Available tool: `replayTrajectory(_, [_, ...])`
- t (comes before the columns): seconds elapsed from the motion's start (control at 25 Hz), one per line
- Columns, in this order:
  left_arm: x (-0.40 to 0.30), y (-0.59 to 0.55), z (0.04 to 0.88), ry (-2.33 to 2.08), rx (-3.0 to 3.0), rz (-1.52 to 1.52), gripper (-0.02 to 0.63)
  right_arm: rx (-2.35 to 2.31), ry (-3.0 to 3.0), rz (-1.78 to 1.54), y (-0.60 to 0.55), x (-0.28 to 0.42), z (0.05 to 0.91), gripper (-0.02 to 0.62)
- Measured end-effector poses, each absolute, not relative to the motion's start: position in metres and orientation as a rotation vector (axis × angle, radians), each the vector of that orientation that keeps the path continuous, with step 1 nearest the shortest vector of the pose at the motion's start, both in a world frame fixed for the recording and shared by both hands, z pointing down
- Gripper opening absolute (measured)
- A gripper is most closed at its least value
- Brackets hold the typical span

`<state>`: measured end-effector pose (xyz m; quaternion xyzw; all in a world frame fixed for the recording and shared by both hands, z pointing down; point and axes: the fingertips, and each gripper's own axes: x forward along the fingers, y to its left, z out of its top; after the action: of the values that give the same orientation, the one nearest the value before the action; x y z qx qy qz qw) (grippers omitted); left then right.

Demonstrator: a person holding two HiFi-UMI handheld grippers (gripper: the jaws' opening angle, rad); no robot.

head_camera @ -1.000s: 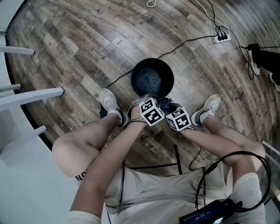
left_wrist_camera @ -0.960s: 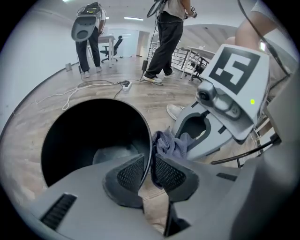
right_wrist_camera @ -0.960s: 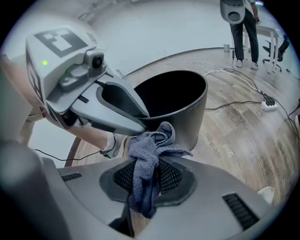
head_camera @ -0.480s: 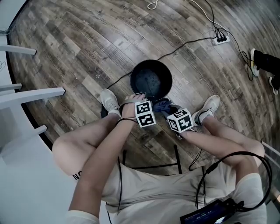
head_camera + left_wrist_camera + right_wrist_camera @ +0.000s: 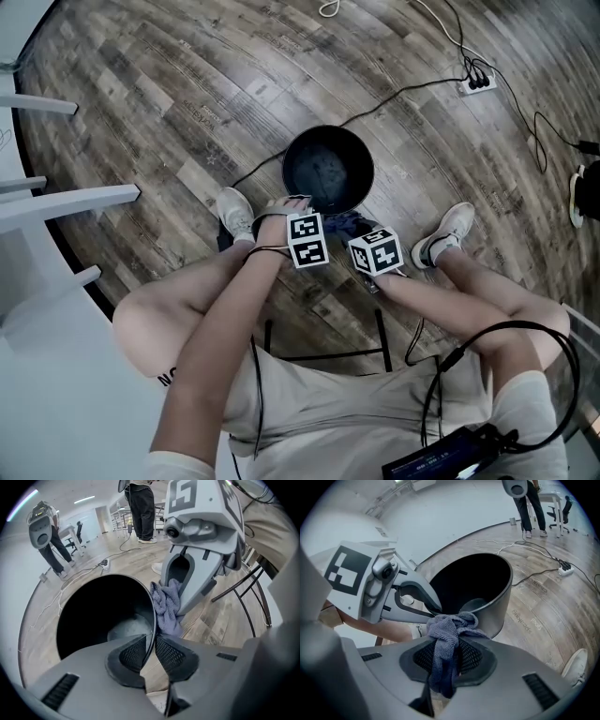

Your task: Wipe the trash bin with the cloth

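Black and round, the trash bin [image 5: 328, 171] stands on the wood-plank floor [image 5: 187, 84] at the centre of the head view, just above the person's shoes [image 5: 234, 214]. The left gripper [image 5: 149, 651] pinches the bin's thin near rim between narrowed jaws. The right gripper [image 5: 443, 657] clamps a blue-grey cloth [image 5: 451, 629] that lies against the bin's outer wall at the rim.

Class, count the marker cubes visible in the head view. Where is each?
2. One cube sits on the left gripper at the trash bin rim; the other on the right gripper, beside it. None seems hidden.
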<state>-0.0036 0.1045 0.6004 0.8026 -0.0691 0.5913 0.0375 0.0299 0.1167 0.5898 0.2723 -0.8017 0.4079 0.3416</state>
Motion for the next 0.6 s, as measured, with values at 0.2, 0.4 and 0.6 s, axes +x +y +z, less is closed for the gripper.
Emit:
replayTrajectory(0.2, [0.001,0.103,0.599,-0.233,2.465,1.77,0.061,0.721,-2.05,1.025,0.111,0.032,0.617,0.077])
replayTrajectory(0.4, [0.004,0.099,0.597,-0.268,2.466,1.724,0.055,0.708,-2.05,0.915,0.104,0.033,0.642,0.077])
replayTrajectory(0.6, [0.004,0.099,0.596,-0.268,2.471,1.721,0.055,0.689,-2.021,0.87,0.105,0.033,0.671,0.077])
